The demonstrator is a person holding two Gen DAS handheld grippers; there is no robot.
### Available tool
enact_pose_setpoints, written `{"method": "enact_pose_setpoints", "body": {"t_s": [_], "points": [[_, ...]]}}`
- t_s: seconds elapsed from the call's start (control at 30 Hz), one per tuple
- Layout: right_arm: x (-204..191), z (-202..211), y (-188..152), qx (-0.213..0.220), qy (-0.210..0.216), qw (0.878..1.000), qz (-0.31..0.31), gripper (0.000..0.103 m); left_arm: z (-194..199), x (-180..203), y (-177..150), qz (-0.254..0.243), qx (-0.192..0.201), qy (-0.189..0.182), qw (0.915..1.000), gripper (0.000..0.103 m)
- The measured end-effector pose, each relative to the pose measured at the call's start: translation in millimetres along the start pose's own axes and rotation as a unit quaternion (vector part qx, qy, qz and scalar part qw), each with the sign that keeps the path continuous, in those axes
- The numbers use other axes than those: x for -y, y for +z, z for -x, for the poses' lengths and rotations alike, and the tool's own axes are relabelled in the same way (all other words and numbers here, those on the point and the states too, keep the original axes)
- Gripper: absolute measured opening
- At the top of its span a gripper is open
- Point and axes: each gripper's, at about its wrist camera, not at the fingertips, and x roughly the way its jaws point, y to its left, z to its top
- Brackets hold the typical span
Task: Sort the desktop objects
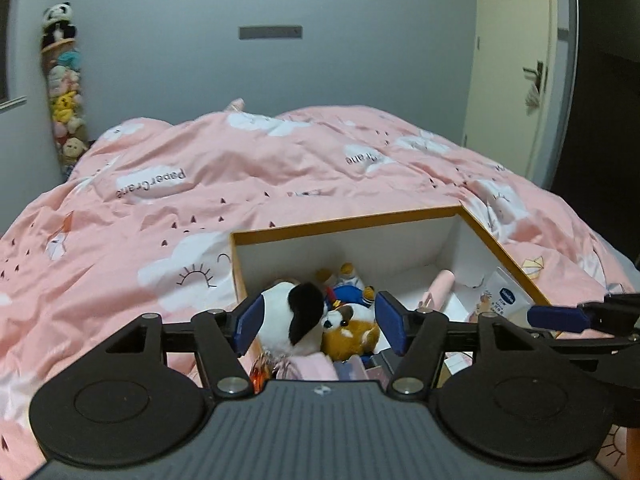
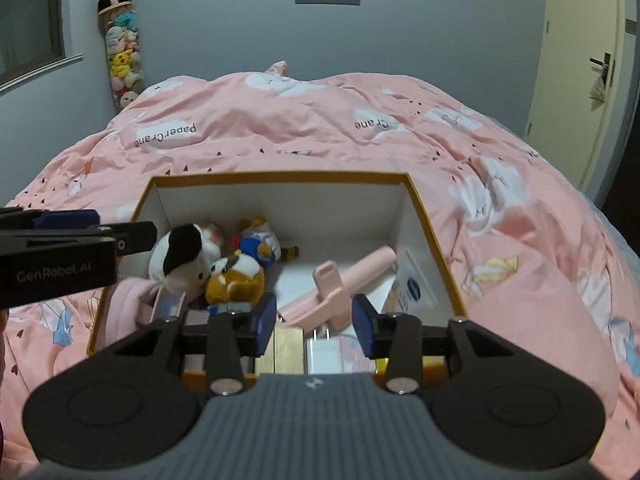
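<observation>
**Inspector:** Nearest the left camera, the left gripper point(image 1: 318, 322) hangs over the near left end of the box point(image 1: 344, 222). Its fingers point(image 1: 246, 322) stand wide apart, empty, with the white plush point(image 1: 286, 320) showing between them from above.

**Clerk:** And the right?

**Inspector:** The right gripper point(image 2: 316, 322) sits over the near middle of the box, fingers point(image 2: 266, 322) likewise spread and holding nothing. Below the gap lie a white charger point(image 2: 324, 354) and a gold block point(image 2: 286, 350); just beyond is the pink stand point(image 2: 340, 286).

**Clerk:** How does the stand lie?

**Inspector:** Its long axis runs from the near centre toward the far right wall, slanting across the line of the right fingers rather than along it. Whether the clip end touches the fingers I cannot tell.

**Clerk:** Contents further in?

**Inspector:** Left half: white plush, a brown dog point(image 2: 236, 278) against it, a blue duck point(image 2: 258, 246) behind. A cream tube point(image 2: 414, 288) leans on the right wall. The box rests on the bed point(image 2: 280, 120).

**Clerk:** Judgement?

**Inspector:** The left hand is nearer the plush, the right nearer the stand. I judge the right wrist would need turning to grip the stand crosswise.
</observation>
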Motion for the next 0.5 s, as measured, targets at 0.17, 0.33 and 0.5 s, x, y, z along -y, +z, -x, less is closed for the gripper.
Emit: {"method": "enact_pose_setpoints", "body": {"t_s": [0.17,0.33,0.5], "points": [[-6.2,-5.0,-17.5,0.006,0.003,1.000,-0.006,0.046,2.0,-3.7,-18.9,0.013,0.008,0.013,0.9998,0.075],[-10.8,-11.5,-28.2,0.004,0.005,1.000,-0.007,0.047,1.9,-4.6,-33.3,0.015,0.002,0.019,0.9997,0.076],[-13.8,-15.7,-31.9,0.005,0.002,1.000,0.001,0.049,-0.1,-4.9,-38.3,0.018,-0.005,0.014,0.9997,0.076]]}}
